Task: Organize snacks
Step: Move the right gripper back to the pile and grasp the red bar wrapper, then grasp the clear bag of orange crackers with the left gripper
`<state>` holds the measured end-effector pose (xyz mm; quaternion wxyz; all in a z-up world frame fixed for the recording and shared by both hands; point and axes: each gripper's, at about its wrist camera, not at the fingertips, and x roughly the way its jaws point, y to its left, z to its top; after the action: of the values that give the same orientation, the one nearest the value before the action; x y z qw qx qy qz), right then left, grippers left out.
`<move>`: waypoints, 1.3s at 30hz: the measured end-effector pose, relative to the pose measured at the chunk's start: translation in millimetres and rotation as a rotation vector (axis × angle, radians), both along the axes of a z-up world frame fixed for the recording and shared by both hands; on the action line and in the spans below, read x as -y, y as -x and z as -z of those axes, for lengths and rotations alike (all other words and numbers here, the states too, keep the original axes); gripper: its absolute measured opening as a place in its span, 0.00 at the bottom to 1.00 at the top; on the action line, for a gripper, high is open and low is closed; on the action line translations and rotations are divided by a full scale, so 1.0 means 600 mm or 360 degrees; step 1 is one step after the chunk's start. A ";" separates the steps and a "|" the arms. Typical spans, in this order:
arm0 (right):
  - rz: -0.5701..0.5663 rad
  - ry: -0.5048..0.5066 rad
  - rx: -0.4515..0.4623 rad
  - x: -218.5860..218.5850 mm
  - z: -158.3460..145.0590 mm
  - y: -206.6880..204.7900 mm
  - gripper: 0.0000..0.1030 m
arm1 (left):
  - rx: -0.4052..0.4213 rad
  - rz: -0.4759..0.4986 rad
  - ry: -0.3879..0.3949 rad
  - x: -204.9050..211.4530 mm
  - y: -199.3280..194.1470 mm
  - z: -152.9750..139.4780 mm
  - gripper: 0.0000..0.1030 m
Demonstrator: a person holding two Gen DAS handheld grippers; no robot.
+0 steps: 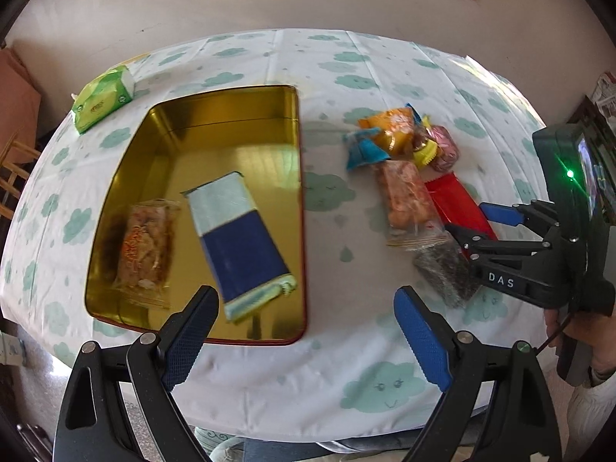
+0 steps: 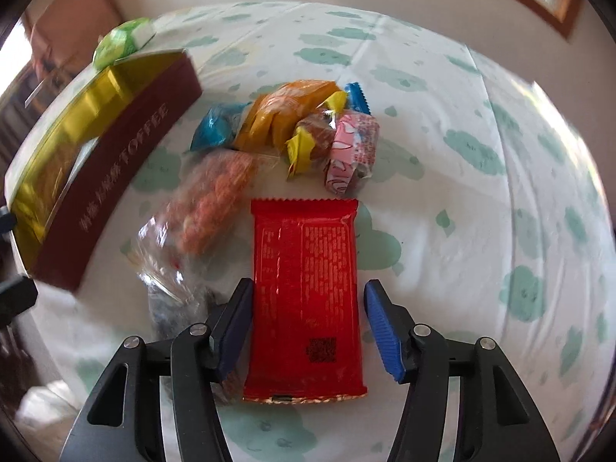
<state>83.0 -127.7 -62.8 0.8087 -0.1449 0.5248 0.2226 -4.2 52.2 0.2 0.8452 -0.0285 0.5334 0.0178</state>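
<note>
**Picking the red packet for transfer to the tin**

Straddle the red packet across its width, pads level with the long edges. Lower until both fingertips meet the tablecloth, then close squarely. Avoid snagging the clear orange snack bag just beside the left finger. Lift flat; carry to the gold tin, already holding a blue packet and a clear bag.

Right gripper: partly open, packet between the jaws, pads apparently not pressing. Left gripper: wide, empty, above the tin's near edge.
</note>
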 end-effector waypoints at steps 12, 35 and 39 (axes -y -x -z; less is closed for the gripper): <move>0.0236 -0.0111 0.0143 0.075 0.001 -0.006 0.44 | 0.0038 0.0039 -0.0014 0.044 -0.047 0.001 0.88; 0.0590 -0.0140 0.0393 0.165 0.015 -0.044 0.46 | -0.0195 0.0131 0.0061 0.110 -0.192 0.068 0.69; 0.0591 -0.0141 0.0392 0.165 0.015 -0.045 0.46 | -0.0239 0.0153 0.0046 0.119 -0.202 0.081 0.53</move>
<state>110.0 -226.5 -72.0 0.8994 -0.0361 0.4294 0.0734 117.2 -19.3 -48.4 0.8023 -0.0136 0.5961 -0.0285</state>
